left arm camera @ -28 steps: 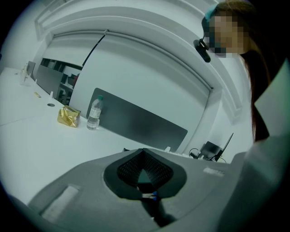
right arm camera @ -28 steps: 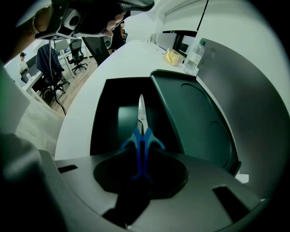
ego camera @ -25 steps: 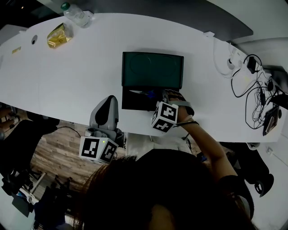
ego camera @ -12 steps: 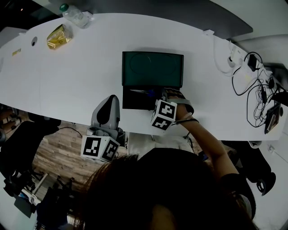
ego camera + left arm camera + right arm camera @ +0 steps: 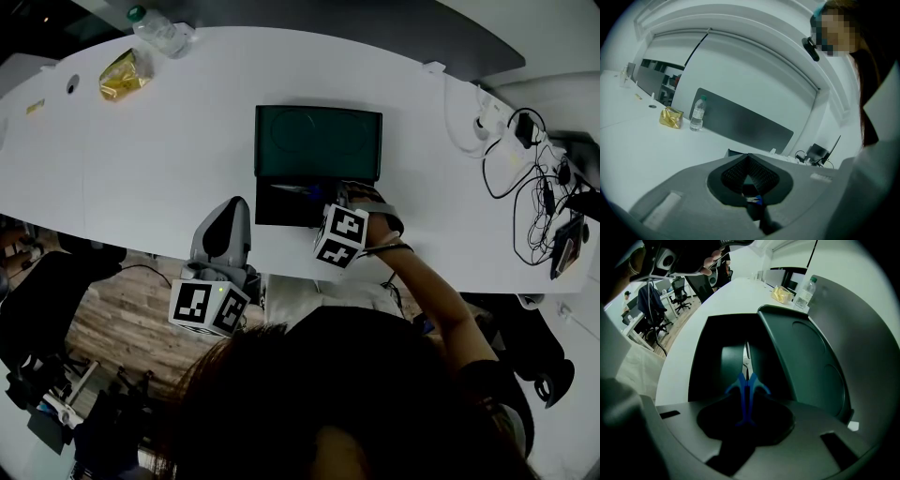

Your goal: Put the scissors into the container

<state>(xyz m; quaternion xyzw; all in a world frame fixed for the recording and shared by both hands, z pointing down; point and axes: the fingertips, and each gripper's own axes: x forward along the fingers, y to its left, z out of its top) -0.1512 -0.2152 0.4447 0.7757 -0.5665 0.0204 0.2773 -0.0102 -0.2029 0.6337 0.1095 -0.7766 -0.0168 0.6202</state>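
The right gripper [image 5: 745, 409] points steeply down with its jaws apart. The blue handles of the scissors [image 5: 745, 387] sit in the gap between them. As far as the right gripper view shows, neither side presses on the handles, so the grip looks released rather than clenched. Ahead of the jaws the blades run straight on, low inside the dark tray of the container [image 5: 712, 357], so the scissors appear to be in it already. To the right of the jaws stands the open lid [image 5: 808, 362]. Beyond the lid, further along the white table [image 5: 141, 159], are a yellow packet [image 5: 780, 295] and a bottle [image 5: 805, 292].

The left gripper [image 5: 749, 158] is closed on nothing, its textured pads meeting at the tip. It waits at the near edge of the table, to the left of the right gripper and well apart from the container.

The main risk, as I judge it, lies in the pull-back. The handles are within the span of the jaws, so a slanted or twisting lift could catch one and drag the scissors up the near wall, or out onto the table. Nothing steadies the container, so a knock against its wall or the raised lid could shift it or drop the lid onto the gripper. A straight lift, with the jaws kept wide, seems safest.
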